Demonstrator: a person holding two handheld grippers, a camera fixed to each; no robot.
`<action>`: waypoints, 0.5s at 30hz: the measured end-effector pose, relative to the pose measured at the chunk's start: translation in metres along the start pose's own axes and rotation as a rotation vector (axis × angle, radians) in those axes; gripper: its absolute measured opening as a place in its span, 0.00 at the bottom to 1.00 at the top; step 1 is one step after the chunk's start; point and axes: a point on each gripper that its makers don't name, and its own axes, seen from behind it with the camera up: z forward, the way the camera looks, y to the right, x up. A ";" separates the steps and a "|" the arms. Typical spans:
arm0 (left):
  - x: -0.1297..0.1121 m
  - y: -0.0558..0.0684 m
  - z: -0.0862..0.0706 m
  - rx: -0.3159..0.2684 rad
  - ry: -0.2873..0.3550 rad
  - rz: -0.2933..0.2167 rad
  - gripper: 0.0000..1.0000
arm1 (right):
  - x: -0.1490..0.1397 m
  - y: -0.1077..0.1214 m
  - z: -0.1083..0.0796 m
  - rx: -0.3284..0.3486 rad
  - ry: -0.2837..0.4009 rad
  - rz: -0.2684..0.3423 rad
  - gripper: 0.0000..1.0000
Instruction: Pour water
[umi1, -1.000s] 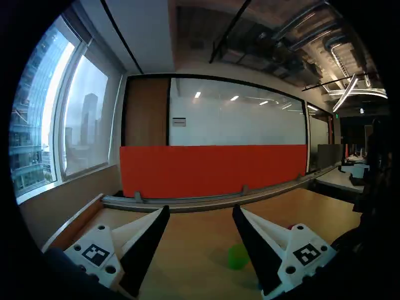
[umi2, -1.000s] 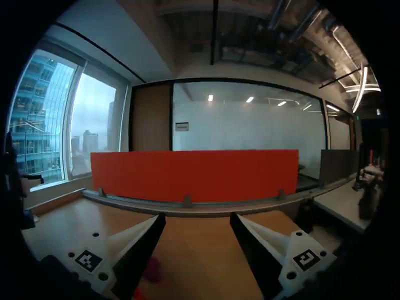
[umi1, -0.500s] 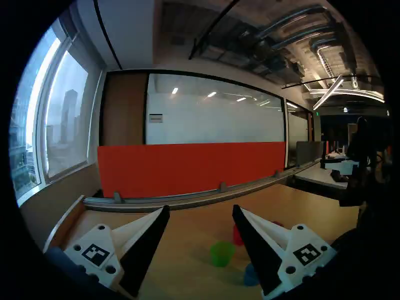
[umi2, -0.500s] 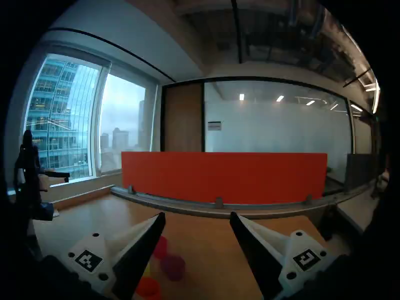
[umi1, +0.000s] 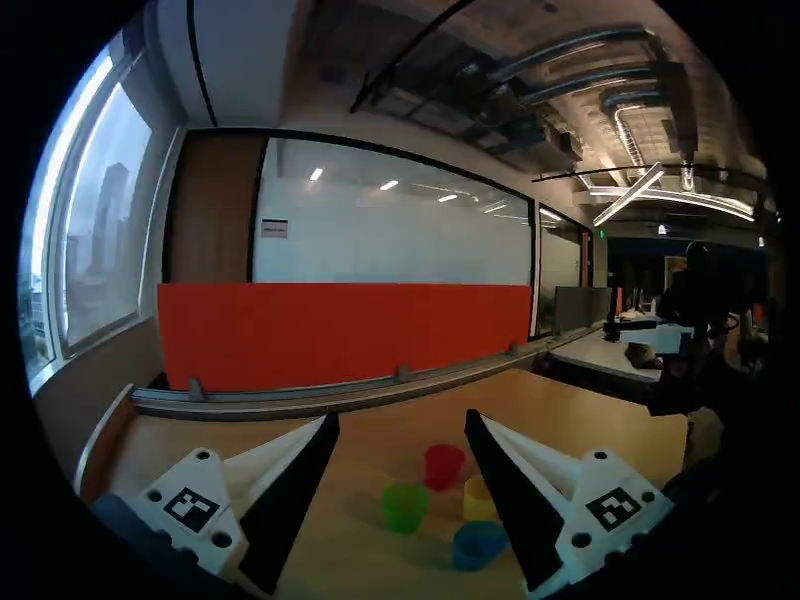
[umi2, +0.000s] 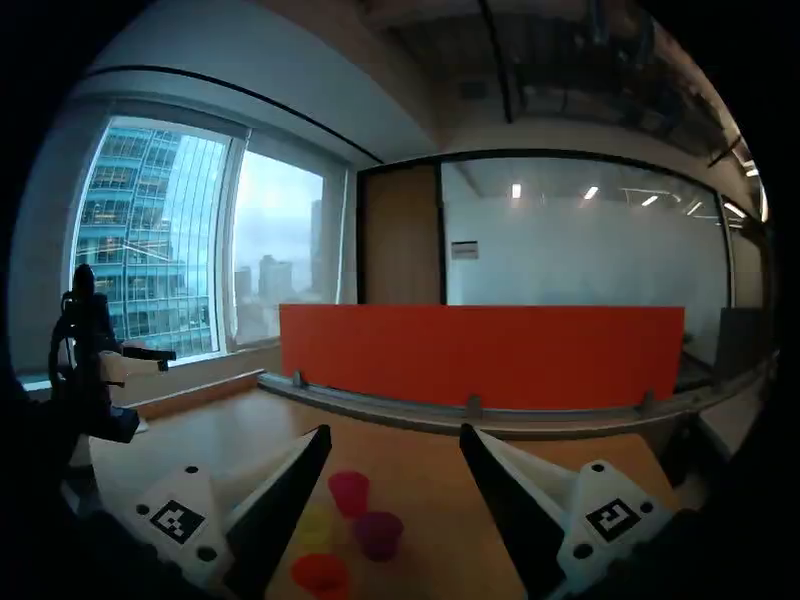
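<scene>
On counter (umi1: 600, 415), well short of far edge: cup cluster (umi1: 443, 467). Left gripper (umi1: 400, 420), right gripper (umi2: 393, 432): jaws wide, empty. Descend, straddle green cup (umi1: 405, 507) mid-wall; water-holding cup indeterminate.

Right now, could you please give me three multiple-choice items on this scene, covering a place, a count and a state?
1. In the left gripper view, relative to the red cup, the green cup stands: A) inside it; B) nearer the camera, apart from it; C) behind it.
2. Cups in that view: A) two; B) four; C) six.
3. The left hand-held gripper is: A) open; B) shut on a cup; C) shut on a bottle.
Answers: B, green sits lower in frame, clear of red; B, red, green, yellow cup and blue cup; A, its fingers stand wide apart.
</scene>
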 end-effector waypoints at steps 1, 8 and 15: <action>-0.001 0.001 0.000 -0.003 -0.004 0.003 0.94 | 0.000 -0.001 0.000 0.003 -0.003 -0.002 1.00; -0.009 0.009 0.000 -0.036 -0.032 0.025 0.93 | -0.002 -0.007 0.000 0.028 -0.032 -0.011 1.00; -0.021 0.017 0.000 -0.073 -0.068 0.034 0.93 | -0.010 -0.013 0.001 0.056 -0.076 -0.033 1.00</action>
